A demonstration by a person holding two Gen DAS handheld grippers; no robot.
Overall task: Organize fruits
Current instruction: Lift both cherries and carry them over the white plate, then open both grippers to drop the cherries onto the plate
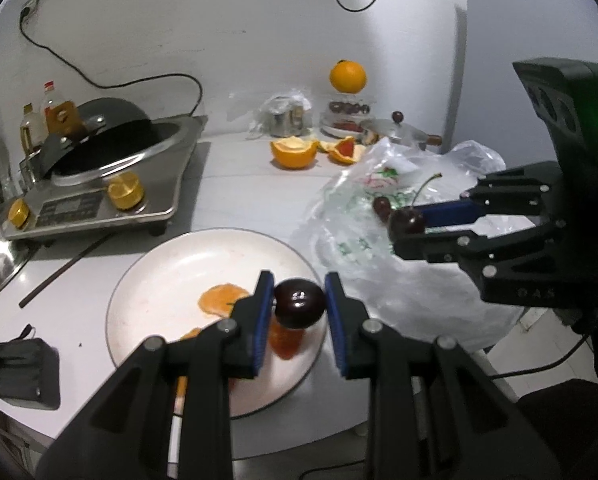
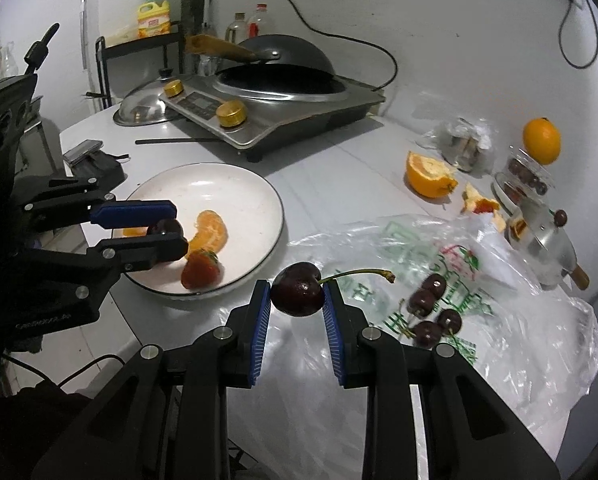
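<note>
My left gripper (image 1: 299,300) is shut on a dark cherry (image 1: 299,307) and holds it above the white plate (image 1: 159,272). The plate holds an orange segment (image 1: 222,299) and a strawberry (image 2: 201,274). My right gripper (image 2: 297,300) is shut on a stemmed cherry (image 2: 297,295) above the clear plastic bag (image 2: 439,280). Several more cherries (image 2: 431,308) lie on the bag. In the left wrist view the right gripper (image 1: 405,222) stands to the right of the plate; in the right wrist view the left gripper (image 2: 167,230) hangs over the plate's near-left part.
An induction cooker with a wok (image 2: 275,92) stands at the back left, a chopstick (image 2: 179,141) before it. Orange peel halves (image 2: 429,176), a whole orange (image 2: 541,140) on fruit boxes, a small pot (image 2: 547,248) and a steel lid (image 2: 143,108) sit around. A black case (image 1: 23,372) lies near the table edge.
</note>
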